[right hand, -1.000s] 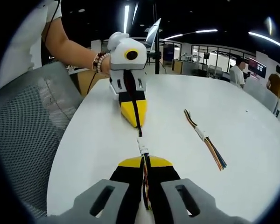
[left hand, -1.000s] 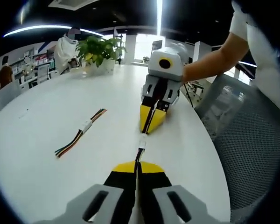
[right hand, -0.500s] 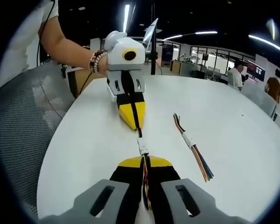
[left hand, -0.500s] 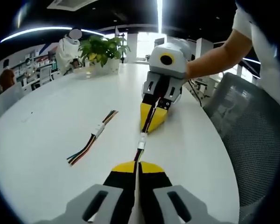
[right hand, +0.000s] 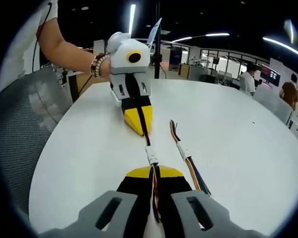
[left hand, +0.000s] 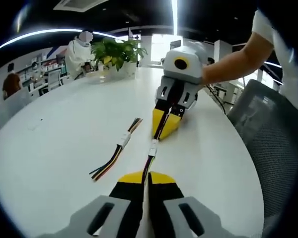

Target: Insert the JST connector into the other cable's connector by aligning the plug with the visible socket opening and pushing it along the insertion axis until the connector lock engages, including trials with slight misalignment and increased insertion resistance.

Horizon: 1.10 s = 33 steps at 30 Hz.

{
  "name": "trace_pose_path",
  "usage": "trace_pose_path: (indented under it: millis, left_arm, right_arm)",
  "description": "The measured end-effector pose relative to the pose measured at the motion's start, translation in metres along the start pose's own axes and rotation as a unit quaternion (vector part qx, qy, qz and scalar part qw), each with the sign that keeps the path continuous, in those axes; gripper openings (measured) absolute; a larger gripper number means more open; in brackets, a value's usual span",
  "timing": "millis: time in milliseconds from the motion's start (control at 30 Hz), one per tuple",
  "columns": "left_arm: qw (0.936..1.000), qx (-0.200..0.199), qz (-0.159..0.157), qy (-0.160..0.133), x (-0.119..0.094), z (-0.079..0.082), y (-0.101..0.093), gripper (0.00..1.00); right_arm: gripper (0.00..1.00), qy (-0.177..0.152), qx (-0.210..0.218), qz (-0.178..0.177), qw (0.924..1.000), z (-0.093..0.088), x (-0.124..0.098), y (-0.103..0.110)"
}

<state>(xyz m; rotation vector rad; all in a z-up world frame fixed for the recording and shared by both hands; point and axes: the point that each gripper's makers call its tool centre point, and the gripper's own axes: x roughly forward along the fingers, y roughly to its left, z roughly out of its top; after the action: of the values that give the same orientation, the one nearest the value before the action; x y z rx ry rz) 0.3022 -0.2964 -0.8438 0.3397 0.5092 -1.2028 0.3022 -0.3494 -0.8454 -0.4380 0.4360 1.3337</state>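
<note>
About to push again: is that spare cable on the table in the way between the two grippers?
No. The spare cable lies off to the side; only the white connector sits between the right gripper and left gripper.

White round table, potted plant, mesh chair, ceiling strip lights, open office behind

White JST connector pair joined, cables taut.
</note>
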Motion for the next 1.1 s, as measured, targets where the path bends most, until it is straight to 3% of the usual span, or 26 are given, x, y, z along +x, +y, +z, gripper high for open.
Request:
trace_pose_path:
  millis: [533,1100]
  left_arm:
    - [0.9999,0.008,0.008,0.001,0.004,0.003,0.018,0.0]
    - [0.9998,0.017,0.01,0.007,0.004,0.004,0.021,0.0]
  right_arm:
    - [0.0,0.006,-0.002,-0.007,1.0,-0.001,0.007,-0.015]
    - [0.03,0.005,0.017,-0.024,0.9996,0.0,0.007,-0.021]
